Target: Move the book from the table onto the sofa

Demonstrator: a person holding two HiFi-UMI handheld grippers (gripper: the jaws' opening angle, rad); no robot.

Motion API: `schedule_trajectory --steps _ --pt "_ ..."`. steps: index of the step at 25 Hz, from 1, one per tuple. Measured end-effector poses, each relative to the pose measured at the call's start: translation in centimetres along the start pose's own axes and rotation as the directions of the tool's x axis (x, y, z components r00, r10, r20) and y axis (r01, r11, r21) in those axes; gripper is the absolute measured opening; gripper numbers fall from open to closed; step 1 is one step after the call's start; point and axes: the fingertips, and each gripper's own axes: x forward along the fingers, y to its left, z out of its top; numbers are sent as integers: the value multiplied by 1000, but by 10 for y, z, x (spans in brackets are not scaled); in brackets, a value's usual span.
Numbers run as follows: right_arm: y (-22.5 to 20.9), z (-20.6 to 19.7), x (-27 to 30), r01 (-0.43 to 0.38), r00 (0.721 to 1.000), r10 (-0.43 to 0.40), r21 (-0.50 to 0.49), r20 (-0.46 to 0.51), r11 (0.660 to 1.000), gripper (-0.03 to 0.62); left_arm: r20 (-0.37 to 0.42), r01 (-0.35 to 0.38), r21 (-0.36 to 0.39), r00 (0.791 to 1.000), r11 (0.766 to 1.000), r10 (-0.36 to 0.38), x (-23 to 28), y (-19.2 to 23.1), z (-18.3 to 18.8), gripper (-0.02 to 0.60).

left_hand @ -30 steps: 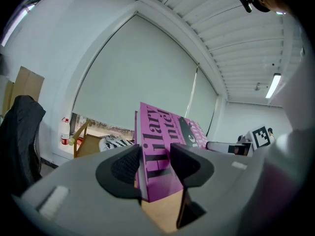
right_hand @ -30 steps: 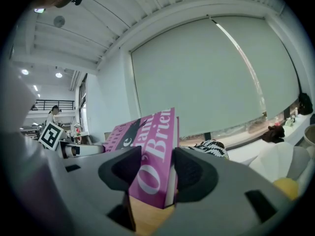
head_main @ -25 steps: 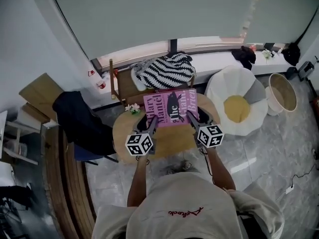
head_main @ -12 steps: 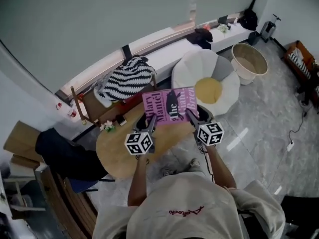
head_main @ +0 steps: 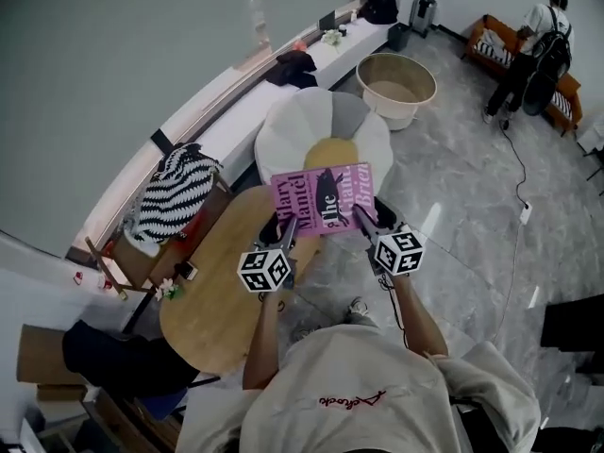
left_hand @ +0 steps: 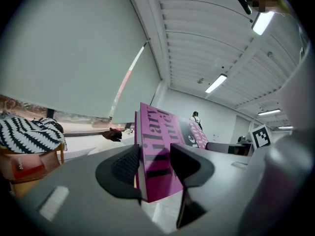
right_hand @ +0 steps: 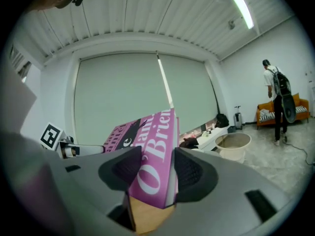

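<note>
Book (head_main: 323, 197) in left tongs (head_main: 288, 223), right tongs (head_main: 360, 217); flower-shaped seat (head_main: 294, 128) beyond.

1.0 s ago the book (head_main: 323, 199) hung over the middle of the round table (head_main: 212, 300), with the striped cushion (head_main: 175, 192) right behind it. The head view has since swung to the right. The table and cushion have slid to the lower left, and the book, carried between the left gripper (head_main: 289, 223) and the right gripper (head_main: 361, 217), now reaches past the table's right edge, in front of the flower-shaped seat (head_main: 311, 125). An orange sofa (head_main: 491, 38) and a standing person (head_main: 530, 36) have come into view at the top right.
</note>
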Motion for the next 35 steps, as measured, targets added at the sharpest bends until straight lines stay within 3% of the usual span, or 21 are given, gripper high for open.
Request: schedule_trajectory --steps 8,16,23,35 --pt "-99 12 -59 142 989 -144 35 47 989 204 -55 138 33 989 990 -136 83 -86 -15 199" --pt "-168 16 -104 230 970 -234 58 71 972 204 -95 224 46 971 973 -219 137 -152 -32 199" --pt "-196 12 -117 236 967 -243 87 76 968 204 -113 228 62 969 972 -220 156 -173 -40 199" --pt "-205 9 -90 151 986 -155 81 54 985 204 -96 143 51 986 988 -138 160 -160 -42 199"
